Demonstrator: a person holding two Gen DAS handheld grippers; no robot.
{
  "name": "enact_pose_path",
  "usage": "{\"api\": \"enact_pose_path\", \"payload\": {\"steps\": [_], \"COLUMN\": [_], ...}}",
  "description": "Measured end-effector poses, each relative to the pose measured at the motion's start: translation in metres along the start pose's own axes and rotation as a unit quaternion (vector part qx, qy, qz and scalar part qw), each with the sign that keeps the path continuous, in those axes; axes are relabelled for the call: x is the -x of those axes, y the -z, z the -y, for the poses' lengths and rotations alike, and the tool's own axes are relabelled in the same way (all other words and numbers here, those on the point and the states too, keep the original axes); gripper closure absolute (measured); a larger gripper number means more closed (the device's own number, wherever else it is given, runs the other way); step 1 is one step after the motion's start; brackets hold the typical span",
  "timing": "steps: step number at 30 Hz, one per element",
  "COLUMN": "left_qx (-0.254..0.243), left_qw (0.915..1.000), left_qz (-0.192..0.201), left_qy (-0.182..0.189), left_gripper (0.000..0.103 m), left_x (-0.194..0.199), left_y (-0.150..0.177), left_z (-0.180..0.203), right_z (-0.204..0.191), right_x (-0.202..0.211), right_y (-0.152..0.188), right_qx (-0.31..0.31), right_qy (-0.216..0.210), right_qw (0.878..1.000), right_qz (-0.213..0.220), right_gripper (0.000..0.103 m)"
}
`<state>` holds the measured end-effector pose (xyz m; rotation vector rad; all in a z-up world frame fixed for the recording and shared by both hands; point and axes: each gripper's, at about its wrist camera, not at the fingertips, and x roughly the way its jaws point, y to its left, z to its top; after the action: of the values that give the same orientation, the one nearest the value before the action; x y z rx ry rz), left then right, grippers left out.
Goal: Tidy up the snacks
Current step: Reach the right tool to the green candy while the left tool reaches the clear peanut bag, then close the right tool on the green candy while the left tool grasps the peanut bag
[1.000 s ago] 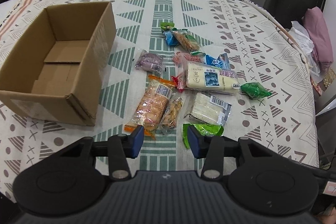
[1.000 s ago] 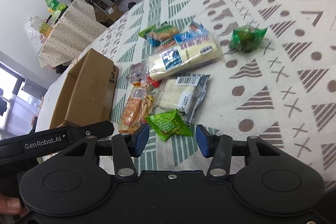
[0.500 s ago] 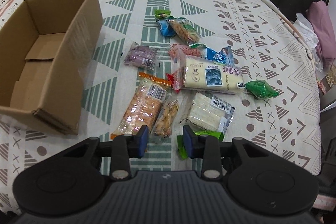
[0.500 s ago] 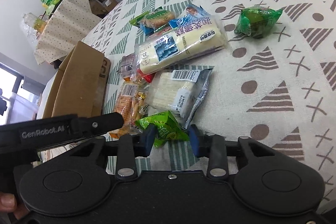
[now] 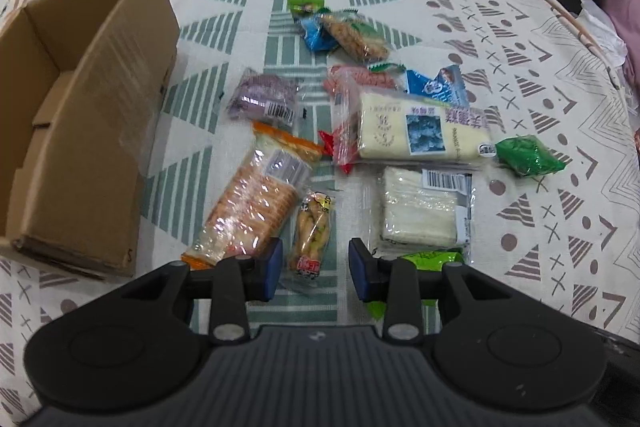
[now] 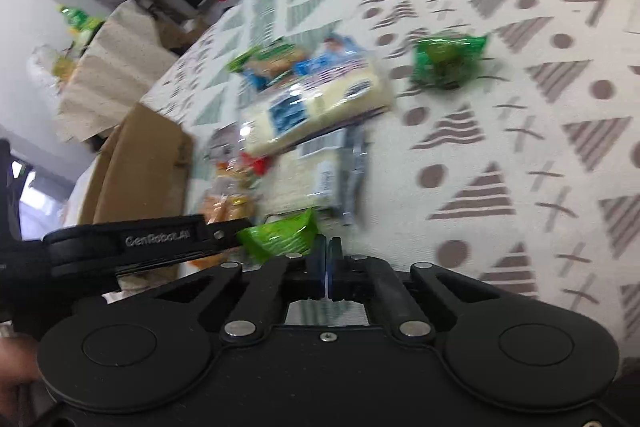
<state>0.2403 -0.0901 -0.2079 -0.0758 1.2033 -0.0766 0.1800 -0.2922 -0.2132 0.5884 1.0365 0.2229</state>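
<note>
Left wrist view: a patterned tablecloth (image 5: 520, 27) is seen from above, with an open cardboard box (image 5: 92, 115) at the left and a scatter of snack packets to its right. The left gripper (image 5: 314, 269) points steeply down, its jaws apart, with a small packet of chicken feet (image 5: 312, 231) lying on the cloth between the blue pads and not yet pressed by them. A cracker pack (image 5: 256, 203) lies just beside that packet on the left, and a white wafer pack (image 5: 420, 211) is near on the right. Farther off are a long cream-coloured pack (image 5: 420, 135), a purple packet (image 5: 264, 99) and a dark green candy (image 5: 528, 155).

In the right wrist view, which is blurred, the right gripper (image 6: 326, 259) is seen with its jaws brought together, having just been closing; a bright green packet (image 6: 280, 235) sits at the pads and appears pinched by one edge, though the contact itself is hidden. No snack is seen in the part of the box that shows.

For the step in hand, the green packet would best be lifted slowly, since an edge grip on slippery foil may slide. The left pads should be lowered until the chicken feet packet is straddled squarely, with the cracker pack kept out of the bite, before being closed. Both packets are then best carried over the box wall and released low inside it.
</note>
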Motion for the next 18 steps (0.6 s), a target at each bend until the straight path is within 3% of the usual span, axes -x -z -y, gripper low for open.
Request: {"api": "enact_pose_path", "payload": {"steps": [2, 4, 6, 8, 18], "left_qx": [0.006, 0.009, 0.015, 0.014, 0.032], "left_qw": [1.0000, 0.9999, 0.9999, 0.9999, 0.9994], "left_qz": [-0.007, -0.007, -0.007, -0.002, 0.004], "left_qy": [-0.001, -0.003, 0.001, 0.004, 0.010], "left_gripper": [0.068, 0.085, 0.086, 0.086, 0.087], "left_x": [-0.005, -0.008, -0.007, -0.003, 0.017], "left_y": [0.003, 0.005, 0.006, 0.006, 0.004], "left_z": [-0.002, -0.004, -0.005, -0.005, -0.014], "right_z": [0.001, 0.000, -0.001, -0.003, -0.014], "right_x": [0.000, -0.001, -0.001, 0.000, -0.016], "right_y": [0.000, 0.000, 0.001, 0.000, -0.002], "right_qx": [-0.003, -0.002, 0.000, 0.005, 0.031], "right_qy": [-0.008, -0.010, -0.016, -0.017, -0.031], "right_qw": [1.000, 1.000, 1.000, 1.000, 0.999], "right_qz": [-0.003, -0.010, -0.010, -0.004, -0.010], "right_gripper": [0.097, 0.093, 0.076, 0.045, 0.041]}}
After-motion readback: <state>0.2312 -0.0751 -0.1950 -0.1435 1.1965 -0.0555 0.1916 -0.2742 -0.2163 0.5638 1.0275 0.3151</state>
